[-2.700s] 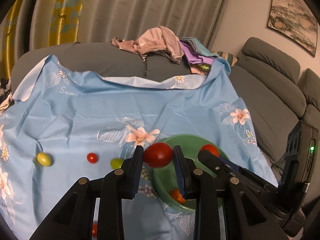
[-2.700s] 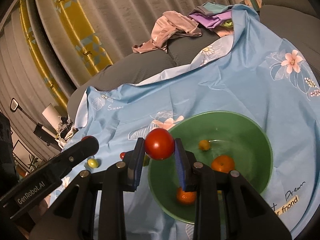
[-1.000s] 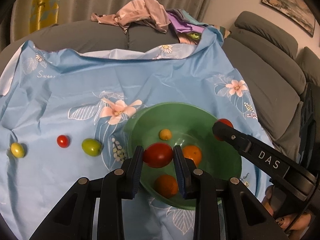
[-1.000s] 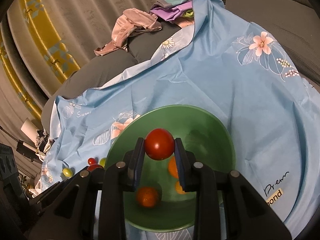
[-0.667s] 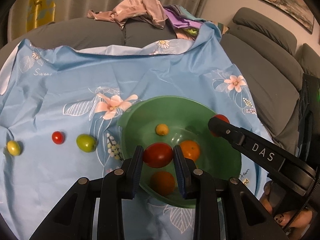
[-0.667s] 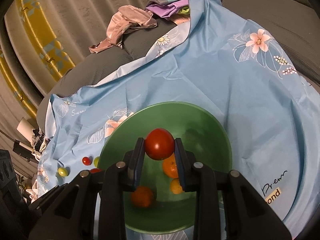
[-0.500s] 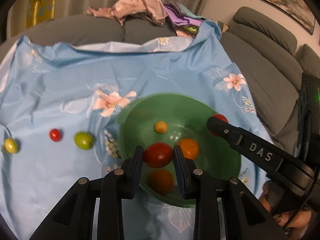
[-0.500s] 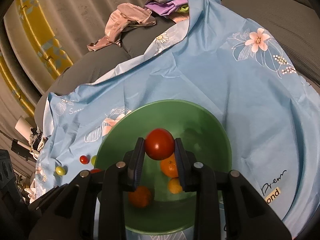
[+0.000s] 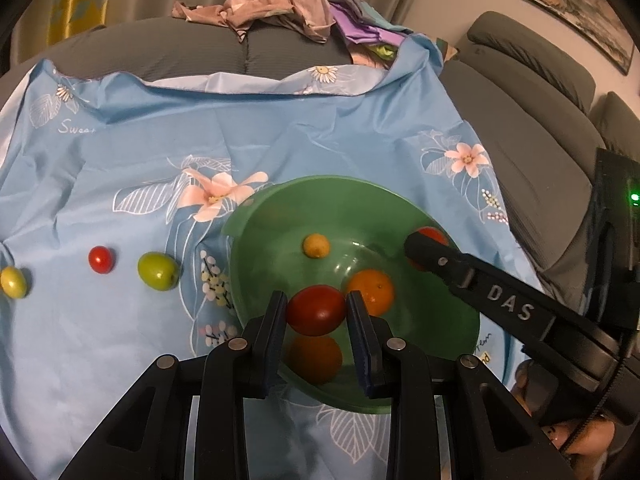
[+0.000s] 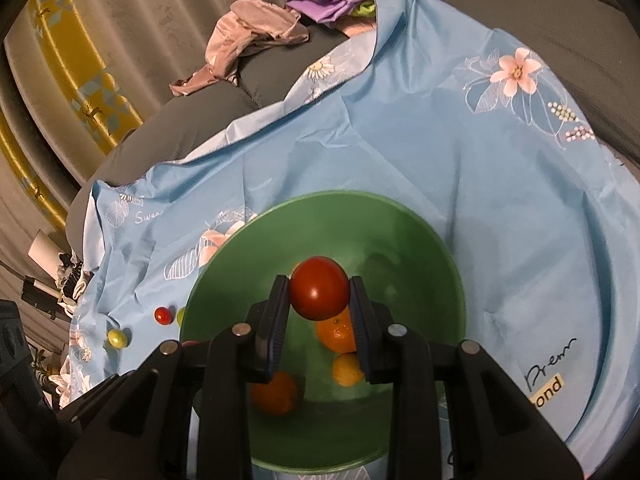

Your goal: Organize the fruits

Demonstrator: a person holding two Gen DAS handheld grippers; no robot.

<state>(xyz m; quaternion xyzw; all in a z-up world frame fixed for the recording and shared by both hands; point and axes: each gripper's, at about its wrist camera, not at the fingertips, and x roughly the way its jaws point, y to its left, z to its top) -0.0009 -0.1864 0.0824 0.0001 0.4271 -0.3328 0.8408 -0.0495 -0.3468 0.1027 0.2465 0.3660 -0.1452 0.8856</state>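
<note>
A green bowl (image 9: 280,216) (image 10: 420,236) sits on a blue flowered cloth. It holds two oranges (image 9: 370,292) (image 9: 316,358) and a small yellow fruit (image 9: 316,245). My left gripper (image 9: 316,310) is shut on a red tomato (image 9: 316,309) above the bowl's near side. My right gripper (image 10: 319,290) is shut on another red tomato (image 10: 319,288) above the bowl, and its finger shows in the left wrist view (image 9: 460,270). Left of the bowl lie a green fruit (image 9: 157,271), a small red tomato (image 9: 101,259) and a yellow fruit (image 9: 13,282).
The cloth (image 9: 280,132) covers a grey sofa (image 9: 520,120). A pile of clothes (image 9: 280,4) lies on the sofa back behind it. Curtains hang behind, and a framed picture (image 9: 584,12) is on the right wall.
Both grippers have moved from beside the bowl to above it, each still holding its tomato. In the last second they shifted only slightly.
</note>
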